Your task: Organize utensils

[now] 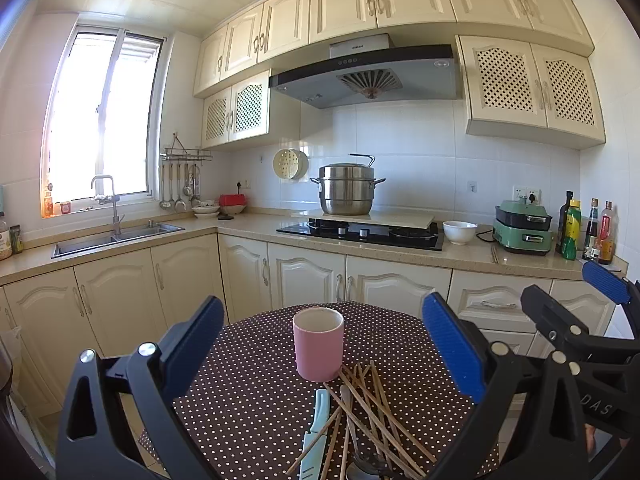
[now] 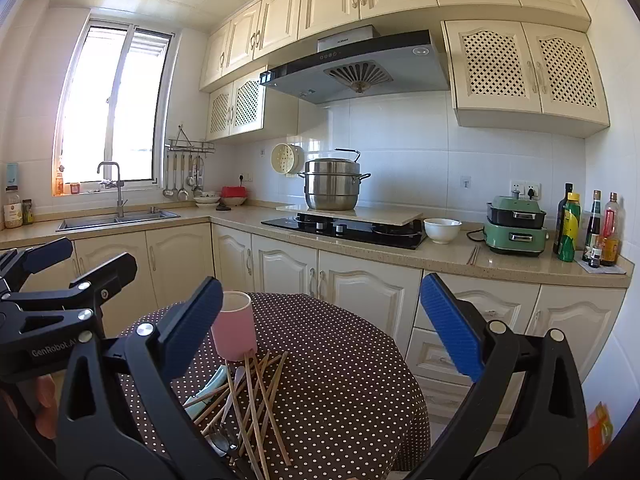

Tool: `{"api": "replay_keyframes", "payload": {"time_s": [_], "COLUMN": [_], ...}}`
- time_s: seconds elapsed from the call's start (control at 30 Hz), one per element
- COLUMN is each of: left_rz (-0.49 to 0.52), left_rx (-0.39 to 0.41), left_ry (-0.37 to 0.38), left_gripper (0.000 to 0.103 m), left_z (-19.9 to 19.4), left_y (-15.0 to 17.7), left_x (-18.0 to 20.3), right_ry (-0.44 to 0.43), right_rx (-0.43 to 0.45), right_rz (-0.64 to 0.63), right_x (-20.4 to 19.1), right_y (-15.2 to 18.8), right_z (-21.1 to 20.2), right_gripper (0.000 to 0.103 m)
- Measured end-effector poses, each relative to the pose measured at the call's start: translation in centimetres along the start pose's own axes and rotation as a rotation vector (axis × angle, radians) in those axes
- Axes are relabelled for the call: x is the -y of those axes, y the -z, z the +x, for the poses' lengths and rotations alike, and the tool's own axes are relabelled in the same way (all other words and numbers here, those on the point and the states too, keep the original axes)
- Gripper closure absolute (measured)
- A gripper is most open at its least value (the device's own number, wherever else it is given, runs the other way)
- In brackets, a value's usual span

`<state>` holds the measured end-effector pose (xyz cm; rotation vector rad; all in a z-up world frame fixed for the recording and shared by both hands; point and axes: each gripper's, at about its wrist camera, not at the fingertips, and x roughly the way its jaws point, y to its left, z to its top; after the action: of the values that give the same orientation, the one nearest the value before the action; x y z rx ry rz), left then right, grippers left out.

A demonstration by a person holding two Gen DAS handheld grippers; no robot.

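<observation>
A pink cup [image 1: 318, 343] stands upright on the round dotted table [image 1: 248, 396]. In front of it lies a loose pile of wooden chopsticks [image 1: 372, 412], with a light blue handled utensil [image 1: 315, 432] and a metal spoon [image 1: 362, 466] among them. My left gripper [image 1: 324, 344] is open and empty, held above the table's near side. My right gripper [image 2: 320, 320] is open and empty too, to the right of the left one. In the right wrist view the cup [image 2: 235, 328] and the chopsticks [image 2: 252, 396] sit left of centre.
Kitchen cabinets [image 1: 304, 272] and a counter run behind the table, with a sink [image 1: 116, 236], a hob with a steel pot [image 1: 347, 190], a white bowl [image 1: 459, 232], a green appliance [image 1: 522, 228] and bottles [image 1: 584, 230]. The right gripper's body [image 1: 580, 320] shows at the left view's right edge.
</observation>
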<state>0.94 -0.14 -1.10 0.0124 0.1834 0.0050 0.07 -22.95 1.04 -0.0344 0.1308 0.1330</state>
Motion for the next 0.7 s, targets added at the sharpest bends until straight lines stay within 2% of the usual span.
{"api": "replay_keyframes", "payload": {"time_s": [0.43, 0.6, 0.7], "left_rz": [0.009, -0.016, -0.029], "left_rx": [-0.068, -0.176, -0.277], "left_ry": [-0.009, 0.045, 0.067], "left_gripper": [0.005, 0.005, 0.006], "left_z": [2.8, 5.8, 8.2], "left_y": [0.6, 1.8, 3.1], "left_x": [-0.3, -1.4, -2.1], "right_ry": [-0.02, -0.061, -0.071], "right_rx": [-0.084, -0.156, -0.215], "right_rz": [0.005, -0.002, -0.032], "right_x": [-0.2, -0.4, -0.8], "right_y": [1.1, 2.2, 3.3], "right_z": [2.5, 4.8, 6.8], "right_gripper": [0.006, 0.006, 0.006]}}
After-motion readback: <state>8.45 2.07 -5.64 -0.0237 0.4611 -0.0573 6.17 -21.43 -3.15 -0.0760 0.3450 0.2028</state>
